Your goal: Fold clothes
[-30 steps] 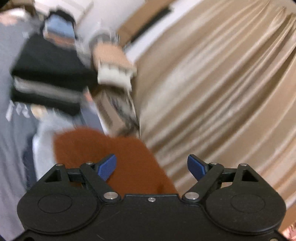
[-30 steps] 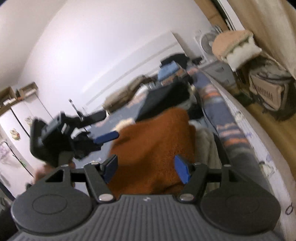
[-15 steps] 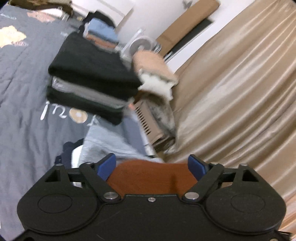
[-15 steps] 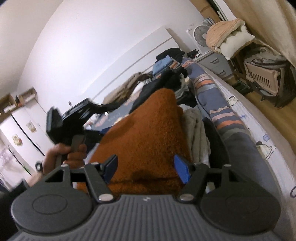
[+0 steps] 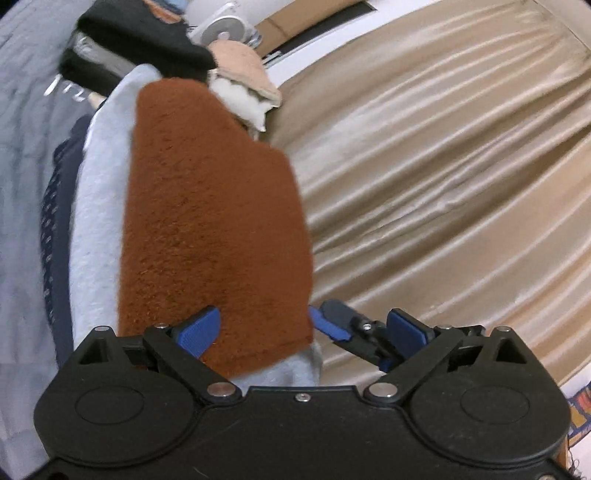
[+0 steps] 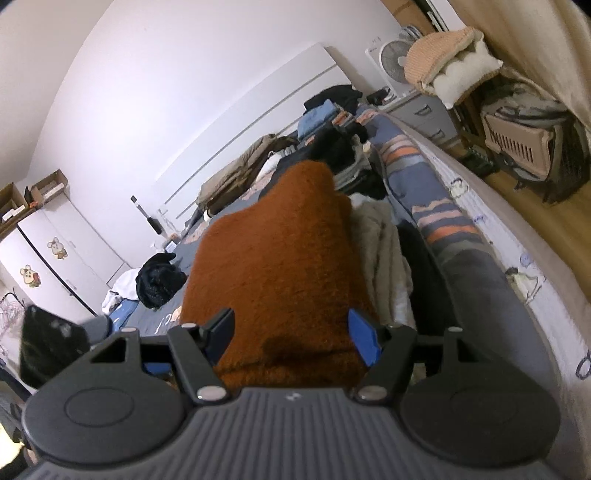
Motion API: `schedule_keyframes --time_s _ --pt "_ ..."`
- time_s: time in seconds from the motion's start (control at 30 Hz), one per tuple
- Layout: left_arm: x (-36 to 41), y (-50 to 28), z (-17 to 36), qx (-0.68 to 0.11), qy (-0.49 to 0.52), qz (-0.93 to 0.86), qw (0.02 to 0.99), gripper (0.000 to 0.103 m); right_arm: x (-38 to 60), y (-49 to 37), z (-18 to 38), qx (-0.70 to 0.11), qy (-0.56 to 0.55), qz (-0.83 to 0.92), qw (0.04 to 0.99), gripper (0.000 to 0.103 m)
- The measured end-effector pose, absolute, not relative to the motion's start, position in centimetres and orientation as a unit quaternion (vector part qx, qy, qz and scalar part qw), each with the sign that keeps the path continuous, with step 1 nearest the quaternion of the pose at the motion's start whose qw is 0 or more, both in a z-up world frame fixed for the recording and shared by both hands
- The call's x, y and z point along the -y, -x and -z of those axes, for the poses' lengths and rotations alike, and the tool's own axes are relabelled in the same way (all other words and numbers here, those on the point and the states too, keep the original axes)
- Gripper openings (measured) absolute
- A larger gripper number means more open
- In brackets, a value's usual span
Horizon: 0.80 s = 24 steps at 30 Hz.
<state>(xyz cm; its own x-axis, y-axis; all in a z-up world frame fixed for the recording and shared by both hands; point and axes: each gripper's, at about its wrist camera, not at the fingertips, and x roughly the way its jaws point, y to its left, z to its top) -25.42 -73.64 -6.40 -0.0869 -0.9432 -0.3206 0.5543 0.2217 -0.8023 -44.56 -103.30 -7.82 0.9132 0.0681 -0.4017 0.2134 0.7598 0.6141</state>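
Note:
A folded rust-brown fleece garment [image 5: 214, 221] lies on a light grey garment [image 5: 99, 221] at the edge of a bed. My left gripper [image 5: 303, 332] is at its near end with its jaws opening wide. The left pad overlaps the brown cloth, and the right pad stands clear of it, out over the curtain side. In the right wrist view the same brown garment [image 6: 273, 258] fills the gap of my right gripper [image 6: 291, 338], bunched between both blue pads. One of the right gripper's fingertips [image 5: 328, 326] shows at the garment's right edge in the left wrist view.
A stack of folded dark clothes [image 5: 140, 33] sits further along the bed's grey cover [image 5: 22, 147]. A beige curtain [image 5: 443, 166] hangs on the right. A cream garment [image 6: 380, 251], a black heap [image 6: 159, 280], a fan [image 6: 393, 61] and a slatted crate [image 6: 517, 144] are around.
The left gripper has dropped and swung in beside the right one, and its jaws have spread wider. The brown garment now lies stretched out on the grey one. The right gripper has sunk slightly.

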Motion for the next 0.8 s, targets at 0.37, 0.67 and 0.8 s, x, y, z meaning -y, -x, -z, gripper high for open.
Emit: schedule_keyframes --time_s 0.37,0.67,0.8 --pt "73.4 28.2 1.2 -0.399 0.136 0.514 0.747 0.103 101.3 46.5 5.6 -0.229 -0.301 0.096 0.921 0.070" --pt "74.5 33.0 -3.0 -0.361 -0.065 0.423 0.829 0.103 97.8 47.2 -0.5 -0.279 -0.201 0.121 0.931 0.084" --pt "73.4 34.9 -4.1 -0.352 -0.087 0.416 0.834 0.103 96.8 47.5 -2.1 -0.306 -0.205 0.119 0.922 0.085"
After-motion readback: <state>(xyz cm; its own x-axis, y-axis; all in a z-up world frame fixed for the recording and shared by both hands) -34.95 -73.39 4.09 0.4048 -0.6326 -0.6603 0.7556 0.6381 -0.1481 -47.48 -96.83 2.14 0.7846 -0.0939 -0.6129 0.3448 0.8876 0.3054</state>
